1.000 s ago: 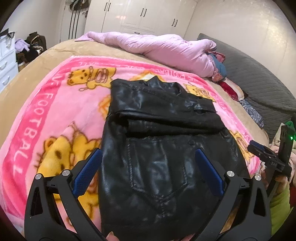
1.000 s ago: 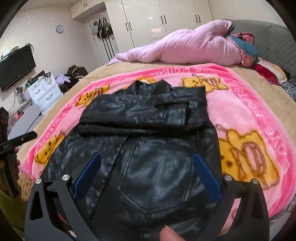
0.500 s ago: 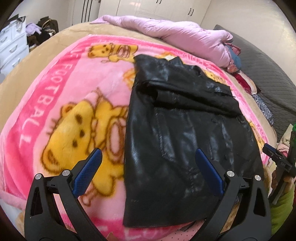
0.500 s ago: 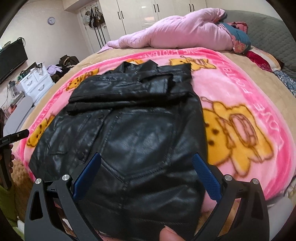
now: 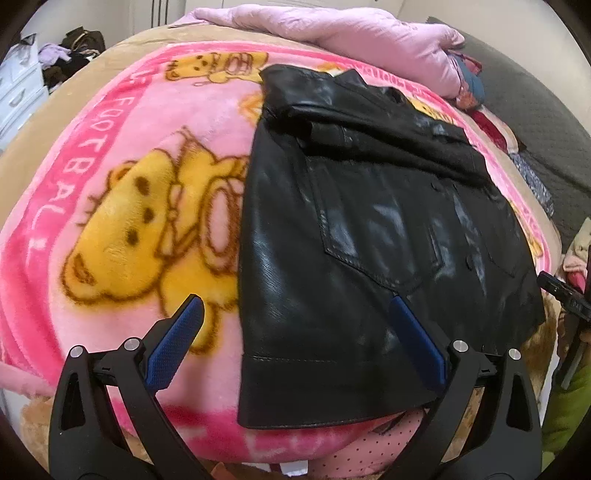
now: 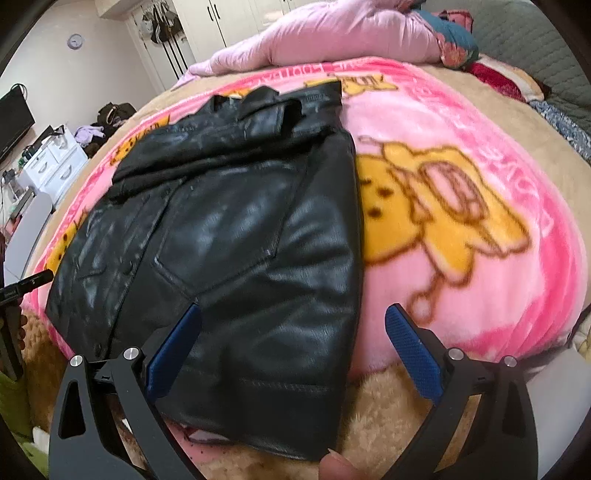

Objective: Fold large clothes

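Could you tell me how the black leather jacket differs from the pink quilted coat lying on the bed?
The black leather jacket is glossy and smooth; the pink quilted coat is matte and puffy. The jacket lies flat in a neat rectangle with its top folded over, on the pink bear blanket; the coat lies in a loose heap beyond the blanket's far edge. Both rest on the bed, and neither is held by a gripper.

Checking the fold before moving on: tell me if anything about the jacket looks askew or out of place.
The black leather jacket lies askew on the pink bear blanket, its hem hanging off the blanket's near edge. Nothing looks damaged. Left gripper and right gripper are open.
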Demonstrator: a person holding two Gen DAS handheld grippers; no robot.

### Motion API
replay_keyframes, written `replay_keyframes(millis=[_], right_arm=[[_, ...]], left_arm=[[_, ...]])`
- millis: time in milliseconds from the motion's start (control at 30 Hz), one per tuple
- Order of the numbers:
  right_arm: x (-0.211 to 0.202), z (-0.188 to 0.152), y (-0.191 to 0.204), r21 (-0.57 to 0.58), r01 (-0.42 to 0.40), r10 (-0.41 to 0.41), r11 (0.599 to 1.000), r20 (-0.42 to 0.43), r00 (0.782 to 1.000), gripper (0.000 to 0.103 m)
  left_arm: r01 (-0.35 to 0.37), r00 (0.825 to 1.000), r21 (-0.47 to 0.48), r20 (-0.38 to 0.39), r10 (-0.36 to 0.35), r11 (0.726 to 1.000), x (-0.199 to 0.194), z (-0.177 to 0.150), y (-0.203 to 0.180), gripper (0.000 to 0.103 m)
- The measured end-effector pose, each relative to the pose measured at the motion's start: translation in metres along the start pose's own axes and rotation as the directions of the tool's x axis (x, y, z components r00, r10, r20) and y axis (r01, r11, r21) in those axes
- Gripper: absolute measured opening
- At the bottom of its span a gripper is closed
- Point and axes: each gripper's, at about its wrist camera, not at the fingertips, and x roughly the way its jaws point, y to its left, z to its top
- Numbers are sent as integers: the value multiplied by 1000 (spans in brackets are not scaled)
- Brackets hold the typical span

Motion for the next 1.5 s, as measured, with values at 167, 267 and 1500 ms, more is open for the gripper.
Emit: replay_keyframes(millis=[167, 267, 1500], right_arm=[[8, -9, -2, 3, -19, 19, 1000, -63, 998, 99], [14, -14, -5, 16, -33, 35, 999, -99, 995, 99], [10, -26, -14, -23, -161, 156, 987, -146, 977, 57]], left_arm=[[3, 999, 16, -36, -2, 1000, 9, -5, -4, 94], [3, 998, 19, -60, -2, 1000, 15, -8, -4, 94], [80, 993, -32, -90, -82, 996, 32, -20, 15, 94]])
